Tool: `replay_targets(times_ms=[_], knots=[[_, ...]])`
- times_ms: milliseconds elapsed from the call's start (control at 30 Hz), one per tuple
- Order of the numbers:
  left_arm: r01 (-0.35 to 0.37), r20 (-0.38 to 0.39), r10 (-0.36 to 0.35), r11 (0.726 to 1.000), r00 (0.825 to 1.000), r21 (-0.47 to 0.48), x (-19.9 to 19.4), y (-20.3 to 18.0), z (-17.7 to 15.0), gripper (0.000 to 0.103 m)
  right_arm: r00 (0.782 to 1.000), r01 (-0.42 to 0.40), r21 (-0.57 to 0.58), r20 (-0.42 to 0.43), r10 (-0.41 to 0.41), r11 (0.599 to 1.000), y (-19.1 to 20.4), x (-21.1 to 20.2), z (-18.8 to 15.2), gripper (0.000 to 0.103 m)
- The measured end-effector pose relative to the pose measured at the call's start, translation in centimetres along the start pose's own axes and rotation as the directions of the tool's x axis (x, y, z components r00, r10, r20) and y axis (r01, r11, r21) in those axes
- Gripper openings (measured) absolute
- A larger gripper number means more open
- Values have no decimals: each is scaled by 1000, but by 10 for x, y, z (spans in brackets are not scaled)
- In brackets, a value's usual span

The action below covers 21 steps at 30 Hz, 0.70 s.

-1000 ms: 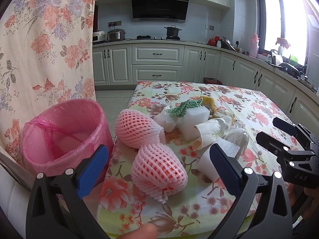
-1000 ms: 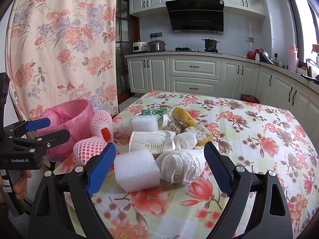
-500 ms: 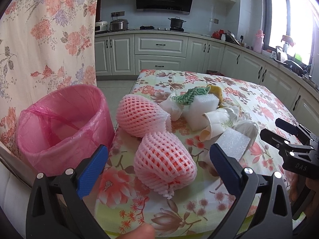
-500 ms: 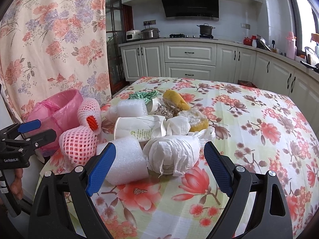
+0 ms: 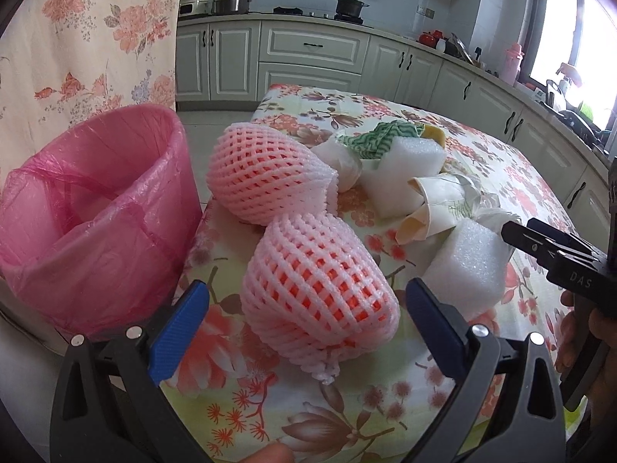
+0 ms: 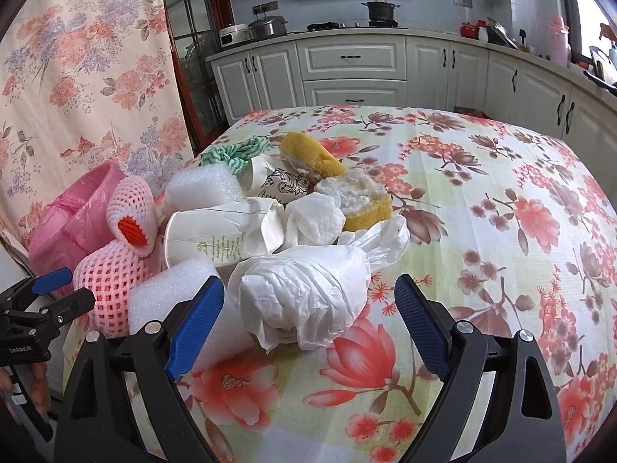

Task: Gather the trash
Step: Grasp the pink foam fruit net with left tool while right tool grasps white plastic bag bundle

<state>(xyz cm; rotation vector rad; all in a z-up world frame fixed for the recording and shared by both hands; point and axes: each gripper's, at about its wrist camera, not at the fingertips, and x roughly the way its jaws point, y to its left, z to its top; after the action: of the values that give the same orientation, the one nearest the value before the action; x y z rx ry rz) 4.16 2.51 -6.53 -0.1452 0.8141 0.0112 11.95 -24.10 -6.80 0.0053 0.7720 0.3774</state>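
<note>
Right at the near table edge: nearer pink foam fruit net (image 5: pixel 318 289), lying on the flowered tablecloth (image 6: pixel 501 193), framed between the spread blue pads (image 5: pixel 181 328) of the left gripper (image 5: pixel 308 324), not touched by either. Just behind it, a second foam net (image 5: pixel 266 177). Alongside, right gripper (image 6: pixel 308 316), likewise gaping wide, straddling a wrapped white plastic bundle (image 6: pixel 304 301) with a white foam block (image 6: pixel 173 297) by its left pad. Beyond, heaped together: crushed paper cup (image 6: pixel 208 235), yellow sponge pieces (image 6: pixel 308 154), green cloth (image 6: pixel 231 152). Off the table's left edge, pink-lined bin (image 5: pixel 88 208), liner crumpled inside, bottom hard to make out. Holding hands mostly cut off by the frame.
</note>
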Motion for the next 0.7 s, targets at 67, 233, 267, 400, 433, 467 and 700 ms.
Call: replay_targets(times_ms=[67,233,267,400,433,467,700], knots=[[10,-10,-10,1000,1000,-3,3,-1,1,98,1000,-5,-1,-5,5,1000,1,3,4,84],[38,-23,-38,999,999,-8,7,-5,2,93,1000,5,7,-29,-5,1000,-2,10,5,84],[38,-30,-39,999,999,-6,8,-6,1,90,999,8,6,-37,-8,1000,-3,13,3,83],[37,-52,-37,999,998,-2,14,-6,-1,84,997,20,-2,-70,-20,1000,-4,21,-1,77],[38,-53,-39,999,998,-5,15,-5,-1,83,997,20,-6,-74,-21,1000,-3,22,-2,75],[40,-55,-40,999,998,-6,15,-5,-2,80,997,21,-9,-75,-22,1000,-2,23,-2,74],[49,-59,-50,999,997,-4,11,-5,0,59,997,20,-49,-72,-24,999,4,20,-2,50]])
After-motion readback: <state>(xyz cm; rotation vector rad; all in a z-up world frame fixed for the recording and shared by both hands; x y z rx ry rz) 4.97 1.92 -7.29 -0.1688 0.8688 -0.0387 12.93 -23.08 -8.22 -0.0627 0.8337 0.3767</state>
